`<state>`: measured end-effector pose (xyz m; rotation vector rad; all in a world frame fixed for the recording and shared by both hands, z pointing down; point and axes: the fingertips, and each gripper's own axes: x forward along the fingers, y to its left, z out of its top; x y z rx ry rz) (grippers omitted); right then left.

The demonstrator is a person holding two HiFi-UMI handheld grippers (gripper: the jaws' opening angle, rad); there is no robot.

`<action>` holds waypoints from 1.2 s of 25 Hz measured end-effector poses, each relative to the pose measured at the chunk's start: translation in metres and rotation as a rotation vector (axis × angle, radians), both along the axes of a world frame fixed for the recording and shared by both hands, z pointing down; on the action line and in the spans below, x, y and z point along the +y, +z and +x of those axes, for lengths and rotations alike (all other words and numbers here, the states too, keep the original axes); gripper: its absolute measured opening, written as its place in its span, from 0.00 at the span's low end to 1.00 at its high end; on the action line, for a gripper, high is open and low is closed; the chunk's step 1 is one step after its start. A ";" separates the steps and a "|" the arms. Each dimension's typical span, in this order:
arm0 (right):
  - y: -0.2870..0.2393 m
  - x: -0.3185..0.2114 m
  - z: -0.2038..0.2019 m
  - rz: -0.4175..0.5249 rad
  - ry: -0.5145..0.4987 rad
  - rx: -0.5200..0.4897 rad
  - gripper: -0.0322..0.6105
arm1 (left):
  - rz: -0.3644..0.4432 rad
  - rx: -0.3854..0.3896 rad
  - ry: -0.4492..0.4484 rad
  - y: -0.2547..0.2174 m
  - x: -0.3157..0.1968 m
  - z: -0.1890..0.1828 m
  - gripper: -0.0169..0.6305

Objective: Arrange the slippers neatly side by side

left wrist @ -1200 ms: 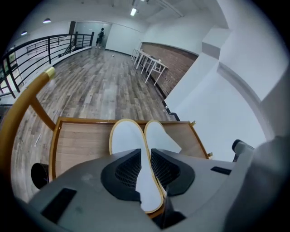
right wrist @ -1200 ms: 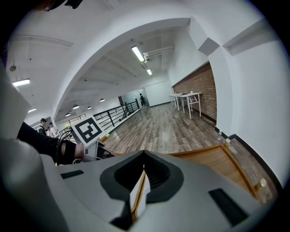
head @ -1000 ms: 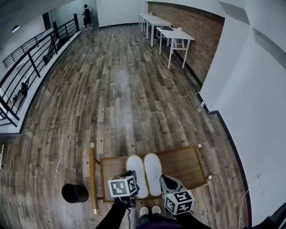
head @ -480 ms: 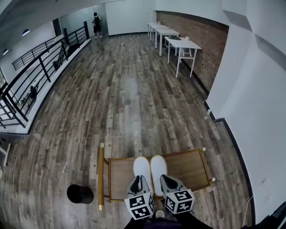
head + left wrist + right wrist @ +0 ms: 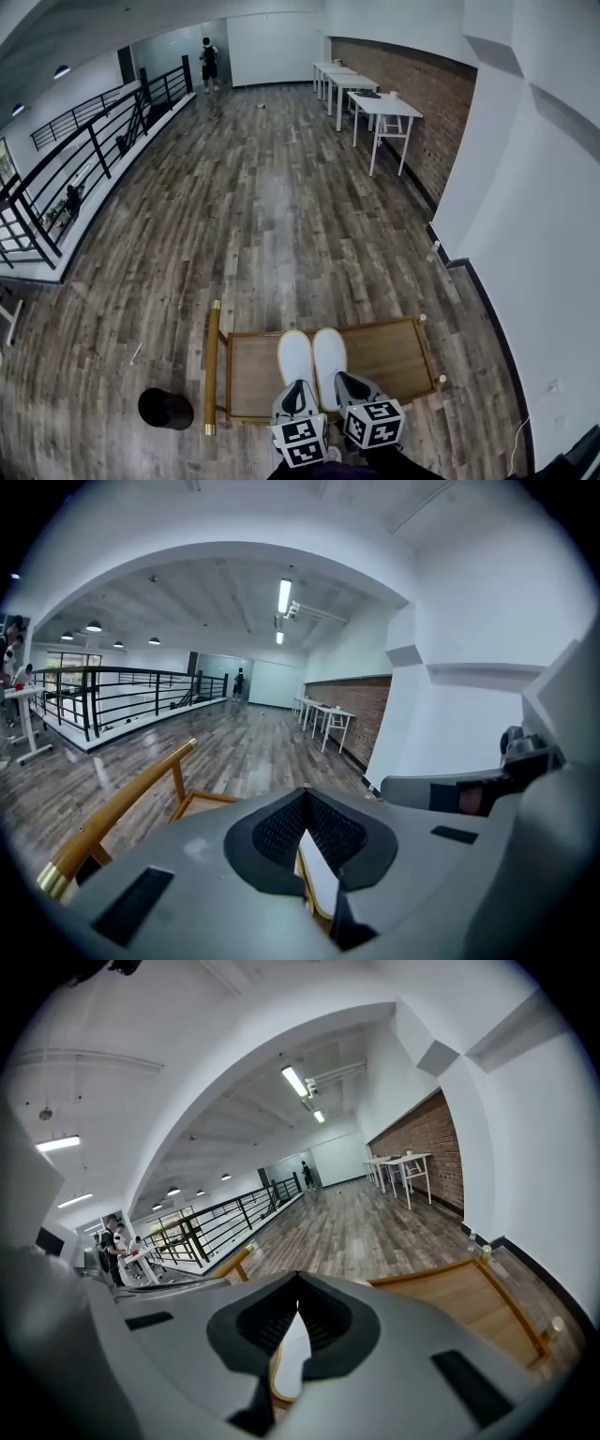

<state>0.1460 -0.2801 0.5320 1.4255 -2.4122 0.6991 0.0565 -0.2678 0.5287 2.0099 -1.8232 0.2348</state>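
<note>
Both slippers sit on the low wooden worktop (image 5: 386, 349), near its middle. The left slipper (image 5: 294, 357) and right slipper (image 5: 329, 351) lie parallel, long sides touching or very nearly so, with their rounded far ends about level. The near ends are hidden under my tools, so I can't check them. My left hand-held gripper (image 5: 297, 385) hangs over the near end of the left slipper and my right hand-held gripper (image 5: 342, 379) over the near end of the right one. One tool per slipper suits nudging each straight without crossing arms. In the left gripper view the jaws are clenched tip to tip with nothing pinched; a white sliver of slipper and the worktop's edge show through the gap behind the tips. The right gripper view is the same: jaws closed and empty, slipper visible beneath. My judgement is that the arranging is done or nearly so, with at most a last check of the near ends. The worktop is tray-like, with a raised wooden lip and a brass-coloured rail (image 5: 212, 361) along its left side; the lip should keep the pair from sliding off. A black round object (image 5: 166, 408) stands on the floor just left of the rail. The room is a long hall with a grey-brown plank floor (image 5: 253, 216). A brick wall (image 5: 417, 112) runs on the right with white tables (image 5: 380, 101) along it. There is a black railing (image 5: 89, 155) on the left and a person (image 5: 210, 54) far off at the end.
</note>
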 end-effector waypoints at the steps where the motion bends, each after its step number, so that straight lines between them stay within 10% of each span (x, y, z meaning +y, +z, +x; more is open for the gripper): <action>1: 0.001 0.004 -0.002 -0.004 -0.006 0.001 0.05 | -0.009 0.003 -0.002 0.003 0.003 -0.001 0.03; 30: -0.046 0.002 0.009 0.181 -0.023 0.045 0.05 | 0.120 -0.049 0.025 -0.031 -0.008 -0.005 0.03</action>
